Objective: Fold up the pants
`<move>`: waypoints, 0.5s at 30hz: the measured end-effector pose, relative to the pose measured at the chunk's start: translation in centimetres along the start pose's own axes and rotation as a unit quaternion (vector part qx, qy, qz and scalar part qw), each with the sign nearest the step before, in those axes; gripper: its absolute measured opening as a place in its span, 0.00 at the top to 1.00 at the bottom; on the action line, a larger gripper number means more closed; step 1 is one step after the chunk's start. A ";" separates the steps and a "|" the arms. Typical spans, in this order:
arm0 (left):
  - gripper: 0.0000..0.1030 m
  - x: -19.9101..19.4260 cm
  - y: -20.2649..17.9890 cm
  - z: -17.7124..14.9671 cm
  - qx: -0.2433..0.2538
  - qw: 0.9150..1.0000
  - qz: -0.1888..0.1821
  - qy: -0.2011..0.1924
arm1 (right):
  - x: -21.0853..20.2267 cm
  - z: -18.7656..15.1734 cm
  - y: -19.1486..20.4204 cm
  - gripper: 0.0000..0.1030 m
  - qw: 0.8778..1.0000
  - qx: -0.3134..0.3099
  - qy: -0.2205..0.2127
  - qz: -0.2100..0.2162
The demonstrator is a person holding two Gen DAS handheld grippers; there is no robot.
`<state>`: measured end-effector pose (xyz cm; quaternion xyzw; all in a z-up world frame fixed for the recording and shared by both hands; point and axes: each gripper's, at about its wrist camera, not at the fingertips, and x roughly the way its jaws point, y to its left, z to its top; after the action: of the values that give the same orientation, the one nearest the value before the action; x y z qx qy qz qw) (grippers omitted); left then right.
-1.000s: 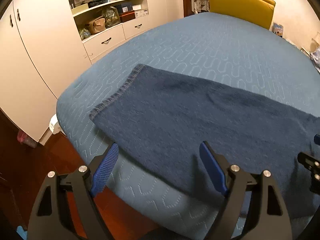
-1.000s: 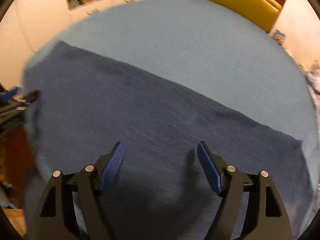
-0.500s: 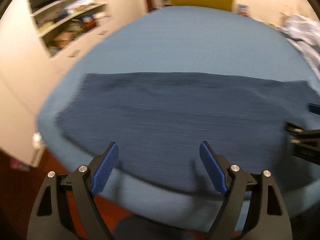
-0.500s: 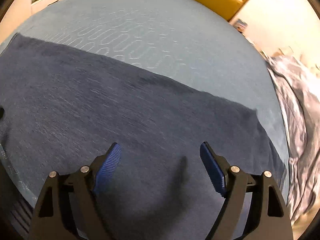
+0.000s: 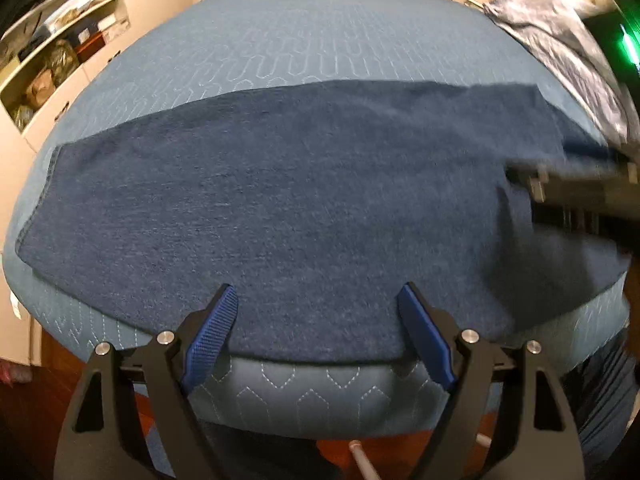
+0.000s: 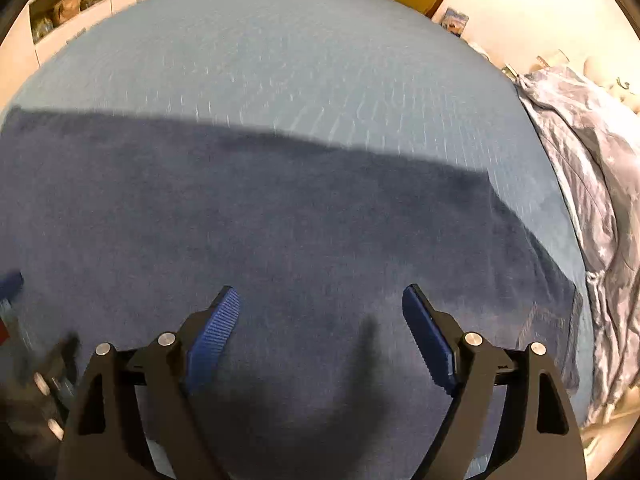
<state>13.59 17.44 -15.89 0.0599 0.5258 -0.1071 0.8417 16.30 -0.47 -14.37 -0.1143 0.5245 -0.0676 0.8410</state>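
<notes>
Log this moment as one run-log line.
pants: flat on bed | left gripper: open, empty | right gripper: open, empty

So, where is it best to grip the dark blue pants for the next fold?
Probably the hemmed cuff end of the pants, approached from the bed's open left side. They lie flat lengthwise, so the stitched edge gives open jaws something to pinch.

text: none readable | labels: none | brands: none | numbers: none | shelf items (image 5: 60, 56): too blurred and small to read
</notes>
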 end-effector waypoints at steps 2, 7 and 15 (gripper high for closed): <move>0.20 0.2 0.0 -0.3 -0.001 1.000 0.000 0.001 | -0.1 1.6 0.1 0.22 1.000 0.004 -0.017 0.008; 0.19 0.2 0.1 -0.5 0.001 1.000 -0.002 0.004 | 1.1 5.2 1.2 0.22 0.998 -0.005 -0.040 0.049; 0.18 0.0 0.1 -0.4 0.009 1.000 0.001 0.008 | 6.8 7.1 -1.3 0.13 0.999 0.013 -0.004 0.048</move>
<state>13.31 17.57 -16.08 0.0691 0.5310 -0.1107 0.8372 25.68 -2.43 -16.89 -0.0780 0.5254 -0.0337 0.8466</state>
